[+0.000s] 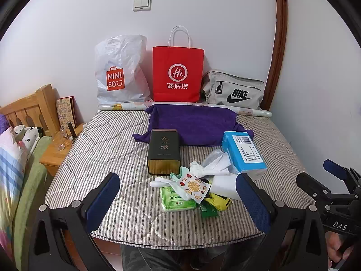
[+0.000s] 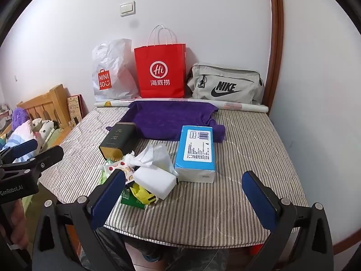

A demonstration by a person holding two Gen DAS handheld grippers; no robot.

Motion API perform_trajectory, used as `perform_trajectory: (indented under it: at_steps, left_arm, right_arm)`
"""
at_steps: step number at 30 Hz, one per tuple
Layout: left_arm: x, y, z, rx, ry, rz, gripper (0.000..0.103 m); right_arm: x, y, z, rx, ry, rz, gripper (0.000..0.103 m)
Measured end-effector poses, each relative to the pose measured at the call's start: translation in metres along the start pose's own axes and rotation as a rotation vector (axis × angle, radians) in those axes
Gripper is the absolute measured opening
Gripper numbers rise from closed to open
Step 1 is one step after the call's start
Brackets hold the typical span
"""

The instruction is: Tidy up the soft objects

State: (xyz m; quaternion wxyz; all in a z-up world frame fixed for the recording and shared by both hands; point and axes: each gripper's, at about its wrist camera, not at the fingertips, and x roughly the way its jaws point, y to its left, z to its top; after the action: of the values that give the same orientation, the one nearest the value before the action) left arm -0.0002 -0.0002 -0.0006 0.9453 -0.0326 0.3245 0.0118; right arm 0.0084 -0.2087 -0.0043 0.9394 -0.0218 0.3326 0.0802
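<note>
On the striped mattress (image 1: 108, 149) (image 2: 243, 149) lies a pile of small things: a green wipes pack (image 1: 178, 201), a fruit-print pouch (image 1: 194, 186) (image 2: 123, 168), a white block (image 2: 155, 179), a yellow packet (image 1: 220, 199) (image 2: 144, 193), crumpled tissue (image 1: 214, 160) (image 2: 155, 154). Beside the pile lie a blue tissue pack (image 1: 244, 152) (image 2: 197, 150), a dark tin (image 1: 164, 151) (image 2: 118, 141) and a purple cloth (image 1: 194, 124) (image 2: 171, 118). My left gripper (image 1: 178, 199) hangs open above the near edge, with the pile seen between its fingers. My right gripper (image 2: 183, 198) is open and empty, to the right of the pile.
Against the wall stand a white plastic bag (image 1: 119, 70) (image 2: 110, 70), a red paper bag (image 1: 178, 72) (image 2: 161, 70) and a grey pouch (image 1: 234, 90) (image 2: 225, 84), with a paper roll (image 1: 252, 111) in front. A wooden bed frame (image 1: 29, 106) and nightstand (image 1: 56, 151) stand left.
</note>
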Motion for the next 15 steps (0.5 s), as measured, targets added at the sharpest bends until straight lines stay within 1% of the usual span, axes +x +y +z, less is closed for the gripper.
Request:
perform_trajectory:
  at_steps: [15]
  left_arm:
    - [0.0003, -0.0002, 0.0005, -0.002, 0.001, 0.0, 0.103]
  right_arm:
    - [-0.004, 0.0017, -0.0028, -0.004, -0.011, 0.002, 0.102]
